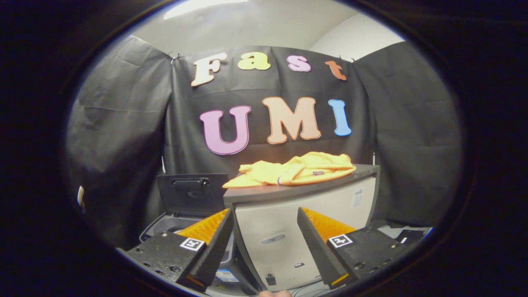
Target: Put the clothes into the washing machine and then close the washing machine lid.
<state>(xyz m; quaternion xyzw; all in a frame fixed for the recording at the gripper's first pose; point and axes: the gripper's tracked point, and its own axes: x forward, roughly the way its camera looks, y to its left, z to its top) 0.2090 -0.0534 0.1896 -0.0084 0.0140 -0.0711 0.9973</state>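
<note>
The gripper [265, 231] is spread wide, its two fingers holding nothing, apart from everything ahead. Between and beyond them stands one pale cabinet [305, 222] with a dark top (its front corner edge faces the fingers). One yellow garment [295, 169] lies crumpled on that top, reaching its front edge. Left of the cabinet, lower, sits one washing machine [165, 227], its lid [192, 193] raised upright, opening unobstructed.

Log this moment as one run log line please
phase: approach | gripper: open, empty | yellow garment: on cabinet top, beyond the fingers | washing machine lid: up, beside cabinet | clothes not loaded
</note>
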